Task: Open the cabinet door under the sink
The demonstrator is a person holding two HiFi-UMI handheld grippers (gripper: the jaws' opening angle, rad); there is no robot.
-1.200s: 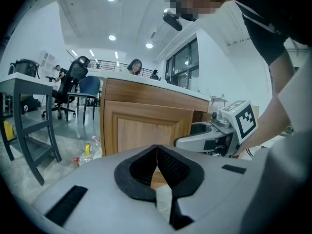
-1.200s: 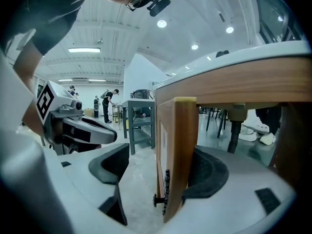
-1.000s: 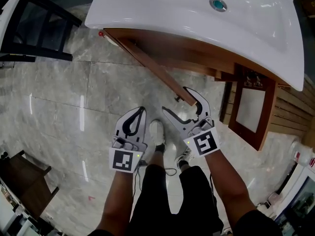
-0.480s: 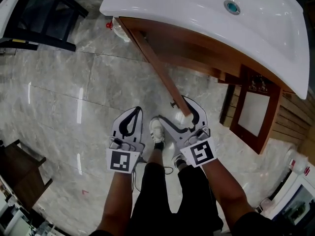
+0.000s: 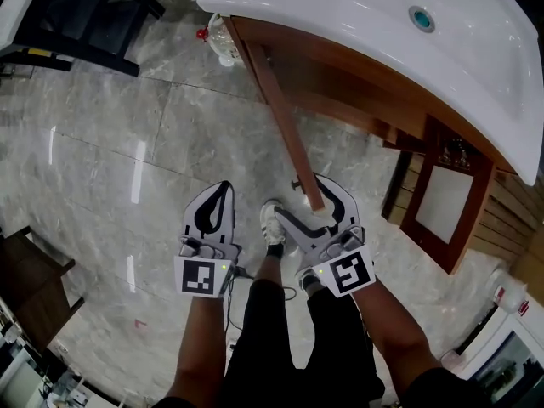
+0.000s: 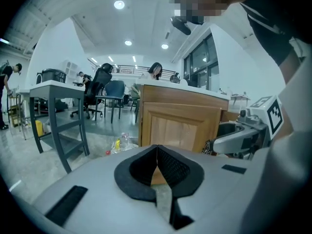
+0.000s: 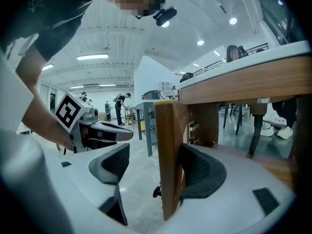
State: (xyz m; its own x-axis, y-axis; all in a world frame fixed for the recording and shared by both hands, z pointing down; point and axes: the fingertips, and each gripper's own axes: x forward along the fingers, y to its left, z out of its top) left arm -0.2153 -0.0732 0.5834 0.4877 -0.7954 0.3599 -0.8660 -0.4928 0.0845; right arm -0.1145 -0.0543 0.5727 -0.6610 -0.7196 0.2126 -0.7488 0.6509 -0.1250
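White sink [image 5: 365,24] cut off at top, cabinet [image 5: 340,79] mostly hidden beneath, door [image 5: 285,130] swung out edge-on, free end between spread right gripper [image 5: 297,195], one pad touching, left gripper [image 5: 223,187] pressed together, empty, knob [image 7: 156,191] half hidden.

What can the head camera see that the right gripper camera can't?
Only the head view: the white sink from above with its drain, the person's shoes, and a bottle on the floor. Only the right gripper view: ceiling lights, people far off, and one pad against the door's inner face, the other jaw apart. Both: the open cabinet door, the right gripper around its edge, and the left gripper.
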